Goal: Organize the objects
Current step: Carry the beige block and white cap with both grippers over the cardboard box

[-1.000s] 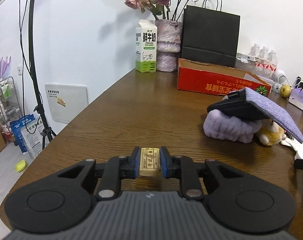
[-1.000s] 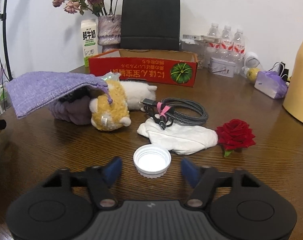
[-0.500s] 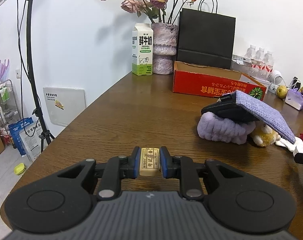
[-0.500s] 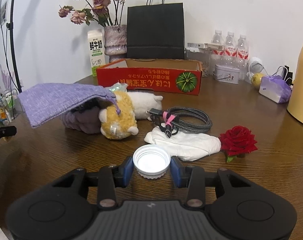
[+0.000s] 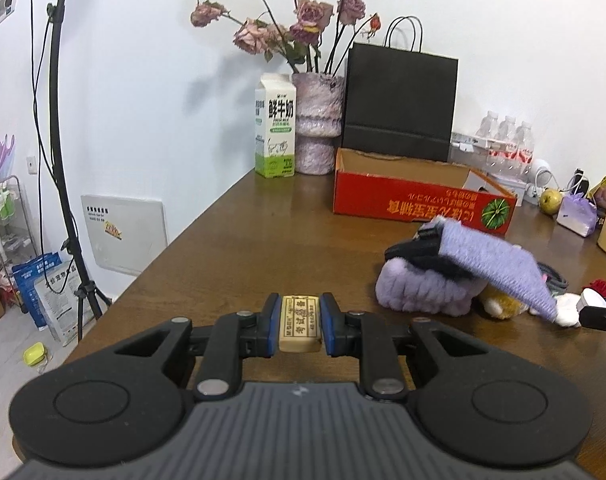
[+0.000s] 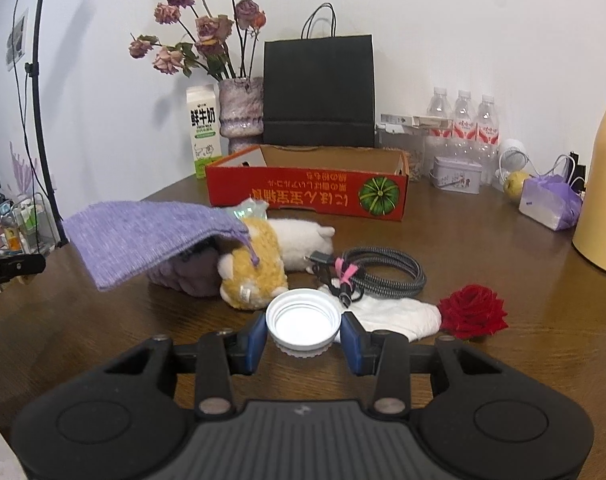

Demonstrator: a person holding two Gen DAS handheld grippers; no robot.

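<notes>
My left gripper (image 5: pixel 301 326) is shut on a small beige eraser (image 5: pixel 300 323) with printed characters, held above the wooden table (image 5: pixel 243 248). My right gripper (image 6: pixel 303 334) is shut on a white plastic bottle cap (image 6: pixel 303 320), open side up, lifted a little off the table (image 6: pixel 503 248). An open red cardboard box (image 6: pixel 307 196) with a pumpkin picture stands at the back; in the left wrist view the red box (image 5: pixel 419 196) lies ahead to the right. The right gripper's tip with the cap (image 5: pixel 593 300) shows at the far right edge of that view.
A purple cloth pouch (image 6: pixel 151 236) lies over a lilac fuzzy band (image 5: pixel 423 292) and a yellow plush toy (image 6: pixel 255 272). A coiled cable (image 6: pixel 383 272), white cloth (image 6: pixel 399 314) and red rose (image 6: pixel 473 312) lie nearby. Milk carton (image 5: pixel 275 132), vase (image 5: pixel 317 124), black bag (image 5: pixel 399 104) stand at the back; yellow jug (image 6: pixel 601 184) right.
The right gripper's jaws closed on the white cap and lifted it off the table. Both grippers have risen, so the table looks lower in both views.
</notes>
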